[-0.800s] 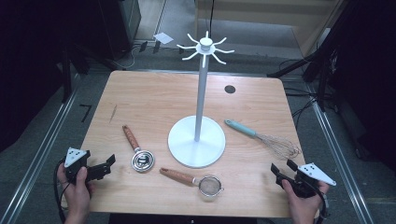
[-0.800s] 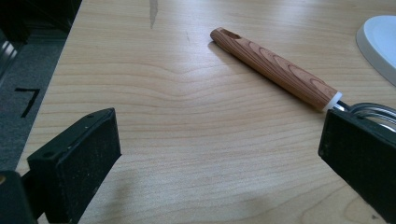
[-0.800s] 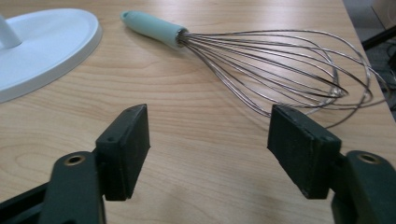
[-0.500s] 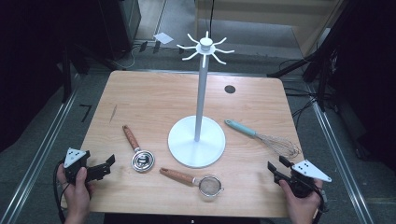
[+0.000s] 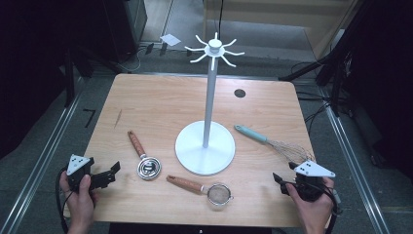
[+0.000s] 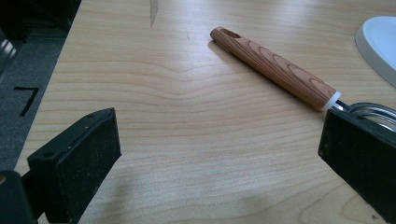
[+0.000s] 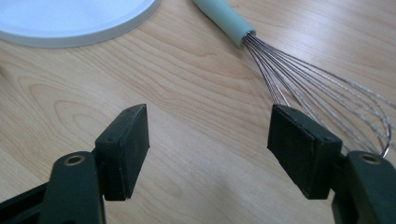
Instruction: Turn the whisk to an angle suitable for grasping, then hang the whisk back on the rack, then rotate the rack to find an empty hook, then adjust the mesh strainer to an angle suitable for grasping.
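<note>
A white hook stand (image 5: 210, 97) rises from its round base at the middle of the wooden table. Left of the base lies a small metal cup with a wooden handle (image 5: 141, 153), which the left gripper view shows as a handle (image 6: 275, 70). A wooden-handled strainer (image 5: 202, 187) lies in front of the base. To the right lies a whisk (image 5: 268, 141) with a teal handle; its wires (image 7: 299, 74) spread just beyond my right jaws. My left gripper (image 5: 109, 173) stands open at the front left corner. My right gripper (image 5: 282, 183) stands open at the front right, with nothing between its jaws.
The stand's white base (image 7: 74, 21) lies ahead and to the left of my right gripper, and its edge (image 6: 380, 44) is far right in the left gripper view. A dark round hole (image 5: 239, 92) marks the table's back right. Bare wood lies between the two grippers.
My right gripper has shifted a little to the left along the front edge. The left gripper and the utensils have not moved.
</note>
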